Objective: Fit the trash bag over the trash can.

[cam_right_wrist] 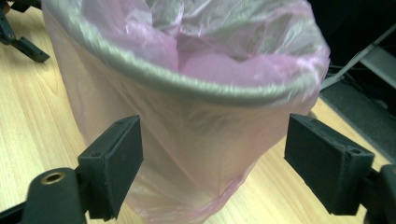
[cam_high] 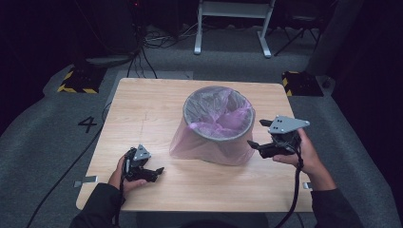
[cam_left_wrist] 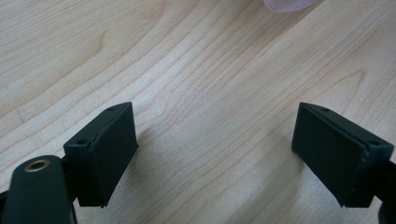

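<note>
At desk centre, right gripper (cam_high: 259,133) fingers stand wide beside the grey round bin (cam_high: 218,114) with pink plastic liner (cam_right_wrist: 187,158), apparently to seize it, while left gripper (cam_high: 154,172) rests wide-open, empty.

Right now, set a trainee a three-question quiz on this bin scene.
1. True or false: the pink bag hangs down over the outside of the waste bin.
2. Which gripper faces the bin's side with open jaws? A: left gripper. B: right gripper.
3. Fill in: the left gripper's jaws stand open over bare ___.

Key
1. True: the bag lines the bin and drapes over its rim down to the wooden table.
2. B: in the right gripper view the bagged wall sits ahead between its open jaws, with no pad pressing on it.
3. Table: the left gripper view shows wood grain between the jaws.
</note>
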{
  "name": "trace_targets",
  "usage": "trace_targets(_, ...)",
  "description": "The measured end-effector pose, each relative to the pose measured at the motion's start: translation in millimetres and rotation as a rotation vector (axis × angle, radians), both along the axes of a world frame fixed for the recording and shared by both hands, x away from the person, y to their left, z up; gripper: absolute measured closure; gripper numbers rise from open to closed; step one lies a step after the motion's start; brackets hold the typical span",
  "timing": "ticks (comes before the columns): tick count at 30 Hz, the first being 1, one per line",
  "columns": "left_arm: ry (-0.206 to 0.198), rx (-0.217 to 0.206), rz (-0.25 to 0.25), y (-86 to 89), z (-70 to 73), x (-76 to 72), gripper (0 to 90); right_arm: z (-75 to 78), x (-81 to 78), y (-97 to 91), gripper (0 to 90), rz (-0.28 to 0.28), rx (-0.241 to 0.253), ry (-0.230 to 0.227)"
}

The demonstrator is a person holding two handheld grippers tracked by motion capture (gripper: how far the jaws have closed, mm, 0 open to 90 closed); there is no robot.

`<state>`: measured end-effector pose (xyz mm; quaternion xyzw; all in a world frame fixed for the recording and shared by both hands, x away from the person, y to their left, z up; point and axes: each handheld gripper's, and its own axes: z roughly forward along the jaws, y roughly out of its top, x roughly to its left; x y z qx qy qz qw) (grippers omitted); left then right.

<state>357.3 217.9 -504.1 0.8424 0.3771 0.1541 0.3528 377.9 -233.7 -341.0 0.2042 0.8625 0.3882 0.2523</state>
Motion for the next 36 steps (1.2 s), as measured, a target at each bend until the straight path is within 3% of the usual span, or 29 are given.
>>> trace_targets(19,0.0,0.0,0.0,0.0,0.0,0.0,13.8,-40.8,6.8,-13.0,18.5,-0.058,-0.077,0.073)
trace_targets(36,0.0,0.0,0.0,0.0,0.0,0.0,13.8,-87.9,10.0,-23.6,18.4,-0.128,-0.199,0.129)
